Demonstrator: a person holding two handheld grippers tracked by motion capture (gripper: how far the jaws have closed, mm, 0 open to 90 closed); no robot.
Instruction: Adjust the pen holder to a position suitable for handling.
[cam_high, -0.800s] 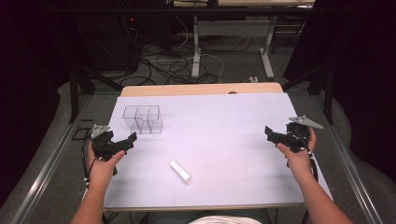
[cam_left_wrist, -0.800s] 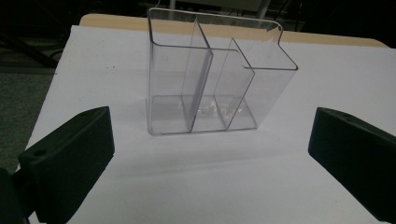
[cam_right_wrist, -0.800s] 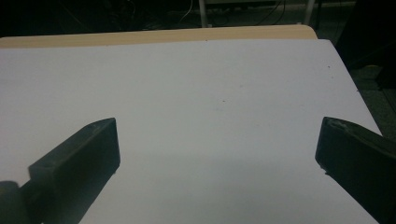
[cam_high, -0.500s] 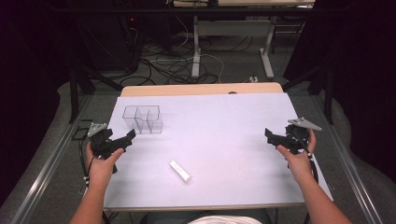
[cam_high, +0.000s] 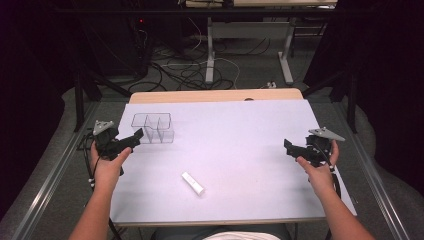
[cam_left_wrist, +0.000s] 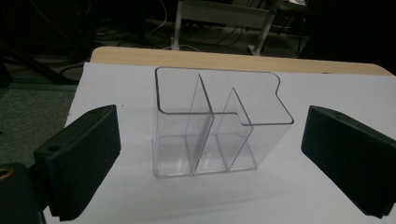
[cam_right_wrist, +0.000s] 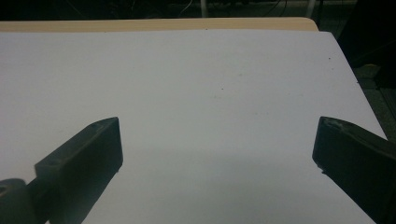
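Right gripper (cam_right_wrist: 217, 163) over white sheet (cam_right_wrist: 196, 84), jaws spread wide, nothing between them. Left jaw rises from lower left corner, ribbed inner face turned inward; right jaw enters from lower right edge. Both black, tips level with each other, well apart. Sheet bare between jaws, faint shadow band across its near part. Sheet covers most of table; wooden edge (cam_right_wrist: 159, 24) shows as thin tan strip along far side, rounded at right corner. Dark floor (cam_right_wrist: 369, 70) beyond right edge of sheet.
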